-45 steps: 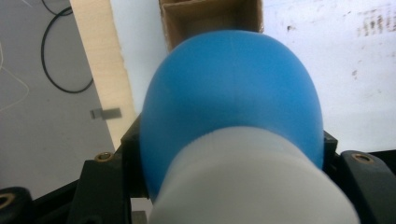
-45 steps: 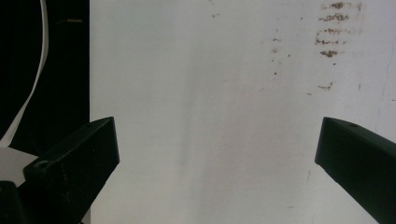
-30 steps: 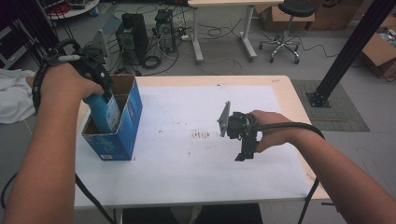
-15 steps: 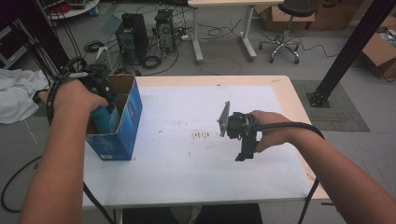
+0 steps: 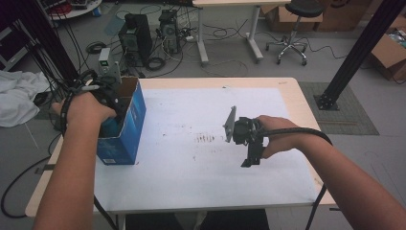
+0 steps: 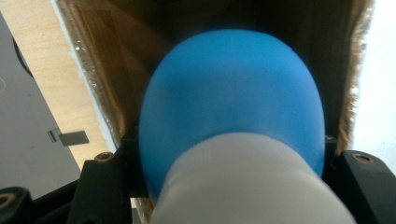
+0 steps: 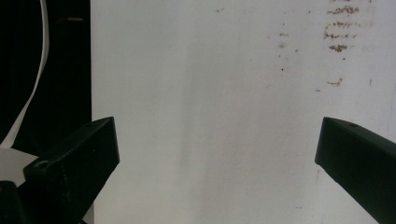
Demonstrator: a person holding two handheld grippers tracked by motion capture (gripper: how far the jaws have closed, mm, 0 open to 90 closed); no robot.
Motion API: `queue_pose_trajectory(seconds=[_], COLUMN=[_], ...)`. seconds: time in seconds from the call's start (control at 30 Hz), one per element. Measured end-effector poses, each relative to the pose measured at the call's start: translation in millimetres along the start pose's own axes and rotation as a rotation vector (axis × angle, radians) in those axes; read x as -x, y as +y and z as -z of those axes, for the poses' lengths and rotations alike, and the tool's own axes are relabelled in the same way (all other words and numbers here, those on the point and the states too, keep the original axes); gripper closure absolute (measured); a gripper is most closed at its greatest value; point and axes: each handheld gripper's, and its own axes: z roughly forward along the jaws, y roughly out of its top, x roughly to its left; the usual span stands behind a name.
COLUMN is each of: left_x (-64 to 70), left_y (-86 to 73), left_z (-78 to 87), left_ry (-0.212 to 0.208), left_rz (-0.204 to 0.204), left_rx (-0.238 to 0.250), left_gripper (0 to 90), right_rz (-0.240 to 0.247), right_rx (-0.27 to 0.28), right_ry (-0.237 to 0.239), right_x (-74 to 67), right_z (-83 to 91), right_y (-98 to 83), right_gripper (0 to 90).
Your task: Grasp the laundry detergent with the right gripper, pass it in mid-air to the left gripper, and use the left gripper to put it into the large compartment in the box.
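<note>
White covers most of the surface (image 5: 191, 182), with pale wood showing along its edges and small brown marks (image 5: 206, 139) in the middle, just beside the right gripper (image 5: 250, 160).

The left gripper (image 5: 107, 103) points down into the open blue box (image 5: 125, 134) at the left end of the surface. Its fingers (image 6: 105, 182) are closed tight on a blue and white bottle (image 6: 233, 121), one on each side. The bottle is inside the box, with brown cardboard walls around it.

The right gripper hangs over the bare white sheet, well apart from the box. Its fingers (image 7: 74, 163) stand wide open with nothing between them.

Beyond the surface is a grey floor (image 5: 230, 57) with two computer towers (image 5: 136, 36), loose cables, an office chair (image 5: 289, 28) and cardboard boxes (image 5: 390, 52). A white cloth (image 5: 16, 98) lies to the left.
</note>
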Motion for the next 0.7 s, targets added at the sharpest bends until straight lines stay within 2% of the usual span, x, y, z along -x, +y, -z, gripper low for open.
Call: queue_pose_trajectory(seconds=[0.13,0.33,0.53,0.7], left_x=[-1.1,-1.5,-2.7,-4.9], left_y=[0.8,1.8,-0.1,-2.6], left_z=[-8.0,-22.2,-22.5,-23.1], left_ry=[-0.002,0.0,-0.006,-0.02], left_rz=[-0.013,-0.009,-0.012,0.011], left_rx=[-0.004,-0.004,0.022,0.051], left_gripper=[38.7,38.7,38.7,38.7], right_rz=[-0.006,-0.01,-0.009,-0.005], right_rx=[0.002,0.011,0.007,0.007], right_ry=[0.001,-0.004,0.0,0.002], right_x=[0.4,0.2,0.2,0.7], right_z=[-0.2,-0.3,-3.2,-3.9], right_y=[-1.9,-1.9,-1.5,-0.1], right_gripper=[0.0,0.0,0.0,0.0])
